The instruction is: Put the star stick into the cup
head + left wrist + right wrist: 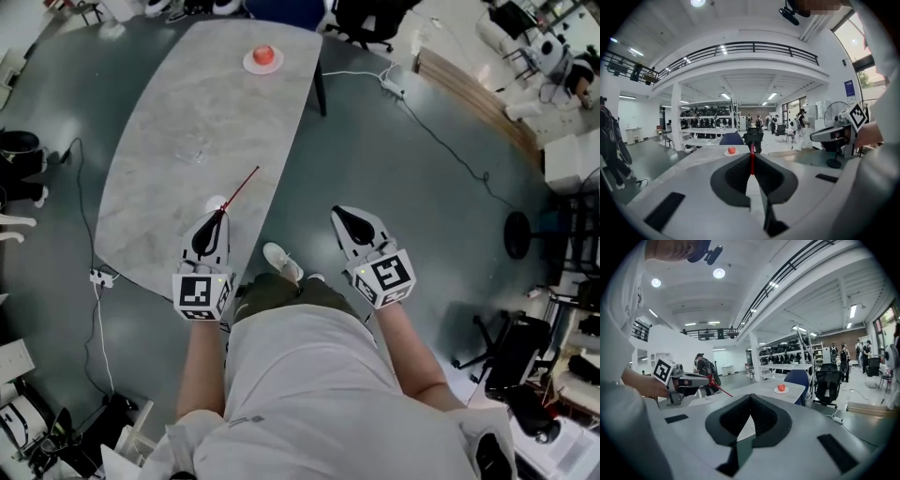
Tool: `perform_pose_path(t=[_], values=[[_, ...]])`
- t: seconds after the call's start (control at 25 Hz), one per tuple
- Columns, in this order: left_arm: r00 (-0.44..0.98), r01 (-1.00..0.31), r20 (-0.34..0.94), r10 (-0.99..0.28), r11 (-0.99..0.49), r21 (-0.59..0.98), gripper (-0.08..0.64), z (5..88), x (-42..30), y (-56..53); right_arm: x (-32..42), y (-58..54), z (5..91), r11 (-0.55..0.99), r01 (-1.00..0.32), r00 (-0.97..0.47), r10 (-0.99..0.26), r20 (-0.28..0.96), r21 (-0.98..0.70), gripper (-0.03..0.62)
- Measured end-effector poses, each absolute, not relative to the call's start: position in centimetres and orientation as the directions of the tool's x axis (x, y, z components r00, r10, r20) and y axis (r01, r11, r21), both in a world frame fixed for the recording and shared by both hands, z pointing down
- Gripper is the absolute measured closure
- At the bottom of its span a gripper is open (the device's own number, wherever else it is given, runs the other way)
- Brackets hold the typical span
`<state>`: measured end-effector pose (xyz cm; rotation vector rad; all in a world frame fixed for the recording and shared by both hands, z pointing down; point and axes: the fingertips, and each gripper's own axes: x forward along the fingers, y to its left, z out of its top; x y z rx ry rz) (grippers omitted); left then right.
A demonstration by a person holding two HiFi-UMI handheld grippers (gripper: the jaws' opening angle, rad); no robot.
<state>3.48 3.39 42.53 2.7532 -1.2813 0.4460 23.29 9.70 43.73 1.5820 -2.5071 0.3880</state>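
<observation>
A thin red stick [241, 188] slants up and to the right over the grey marble table [159, 192]. Its near end is clamped in my left gripper [219, 214], which is shut on it. In the left gripper view the stick [752, 161] stands straight up between the closed jaws. I cannot make out its star end. A clear glass cup [194, 148] stands on the table a little beyond the stick, to the left of its far tip. My right gripper [343, 215] hangs over the floor beside the table, shut and empty. The right gripper view shows my left gripper [684, 379] holding the stick [721, 389].
A white plate [250, 64] with a red fruit [263, 54] sits at the table's far end. The table's right edge runs between my two grippers. A cable and power strip [392, 82] lie on the floor, with office chairs further out. People stand in the background.
</observation>
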Motion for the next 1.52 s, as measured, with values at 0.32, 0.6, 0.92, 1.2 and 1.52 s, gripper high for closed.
perform_pose_path(t=[0.32, 0.6, 0.92, 1.2, 1.52], values=[[0.503, -0.847, 0.259, -0.824, -0.53, -0.04, 0.543, 42.3, -2.6, -2.7, 17.0, 1.2, 43.6, 0.557, -0.824, -0.562, -0.775, 0.288, -0.107, 0.581], [0.423, -0.902, 0.235, -0.875, -0.432, 0.011, 0.543, 42.5, -7.9, -6.4, 11.8, -3.5, 44.7, 0.631, -0.769, -0.625, -0.712, 0.321, -0.098, 0.581], [0.373, -0.925, 0.254, -0.893, -0.377, 0.032, 0.543, 43.5, -11.3, -8.4, 7.6, -6.3, 44.8, 0.685, -0.722, -0.672, -0.659, 0.337, -0.101, 0.581], [0.341, -0.938, 0.297, -0.892, -0.343, 0.046, 0.543, 45.5, -12.5, -10.0, 6.7, -8.9, 45.2, 0.702, -0.704, -0.687, -0.634, 0.355, -0.108, 0.581], [0.311, -0.947, 0.372, -0.875, -0.319, 0.044, 0.543, 48.2, -12.0, -11.9, 6.8, -12.3, 46.4, 0.735, -0.666, -0.716, -0.581, 0.386, -0.13, 0.581]])
